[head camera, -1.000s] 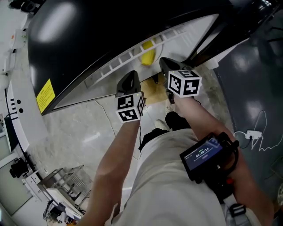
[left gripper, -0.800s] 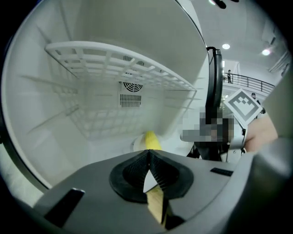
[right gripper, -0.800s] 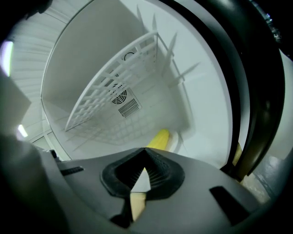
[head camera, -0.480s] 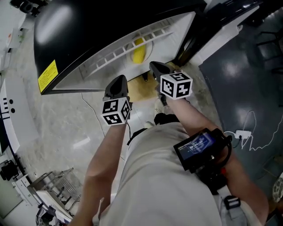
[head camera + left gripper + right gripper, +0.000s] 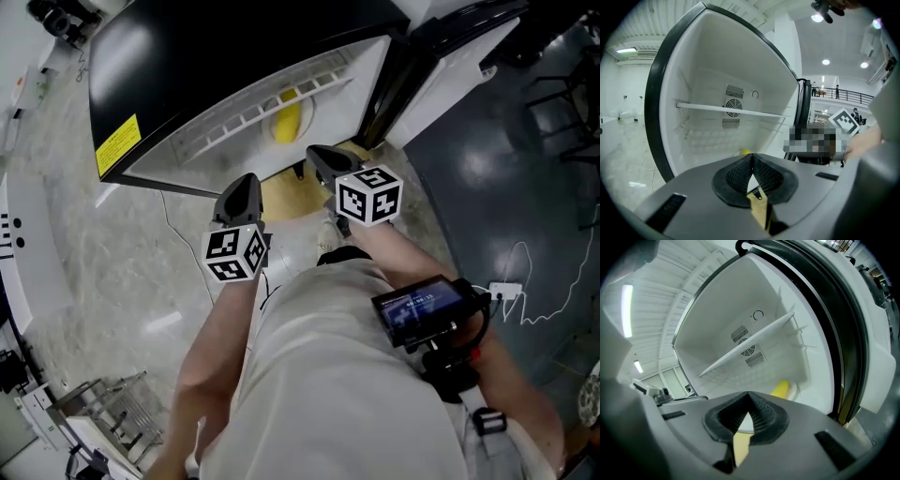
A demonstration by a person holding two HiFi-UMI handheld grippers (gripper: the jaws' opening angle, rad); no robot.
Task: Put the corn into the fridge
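The yellow corn (image 5: 287, 122) lies on the floor of the open white fridge (image 5: 272, 103). It shows in the right gripper view as a yellow cob (image 5: 780, 389) near the fridge's right wall, and only as a small yellow tip (image 5: 746, 151) in the left gripper view. My left gripper (image 5: 240, 194) is outside the fridge, in front of its opening, with its jaws shut and nothing between them. My right gripper (image 5: 322, 161) is beside it, a little closer to the corn, also shut and empty. Both point into the fridge cavity.
The black fridge door (image 5: 216, 47) stands swung open to the left with a yellow label (image 5: 117, 145). A white shelf (image 5: 731, 110) crosses the cavity. A cable and plug (image 5: 511, 286) lie on the dark floor at the right. A wire rack (image 5: 112, 412) stands at lower left.
Both grippers have drawn back from the fridge opening and risen. The corn stays inside the fridge. Both jaws remain shut.
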